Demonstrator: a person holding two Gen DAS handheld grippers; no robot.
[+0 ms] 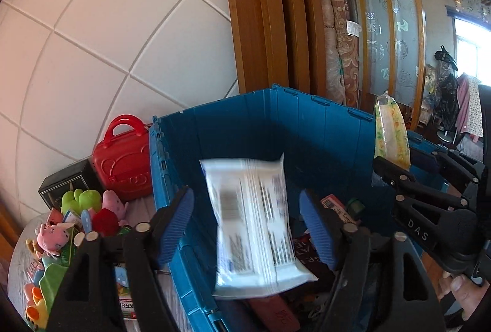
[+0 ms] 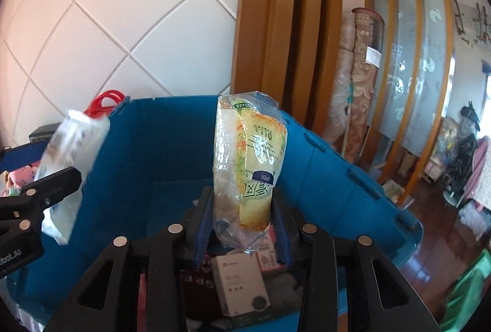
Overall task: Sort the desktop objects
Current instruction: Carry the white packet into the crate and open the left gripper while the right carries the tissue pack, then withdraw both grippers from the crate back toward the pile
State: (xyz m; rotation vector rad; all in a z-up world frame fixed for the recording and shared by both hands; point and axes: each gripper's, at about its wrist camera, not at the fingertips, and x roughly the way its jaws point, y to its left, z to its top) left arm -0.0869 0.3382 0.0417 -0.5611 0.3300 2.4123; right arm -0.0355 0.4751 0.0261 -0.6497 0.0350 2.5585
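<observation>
You are working in a lived-in home, not a lab or shop. Behind the blue crate (image 1: 307, 129) runs a white tiled wall (image 1: 107, 25) and a wooden slatted partition (image 2: 294, 25) with frosted patterned glass panels (image 2: 411, 80). Rolled carpets (image 2: 362, 80) lean in the corner, clothes hang on a stand (image 1: 460, 98) near a window (image 1: 469, 46), plush toys (image 1: 79, 209) and a red toy case (image 1: 122, 160) crowd the surface, and dark wooden floor (image 2: 435, 246) shows beyond.

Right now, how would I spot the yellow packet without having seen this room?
Find the big blue crate. Above its open top stands the yellow packet, upright between the right gripper pads. Unlike the white pack nearby, it is yellow-green with clear wrapping.
</observation>
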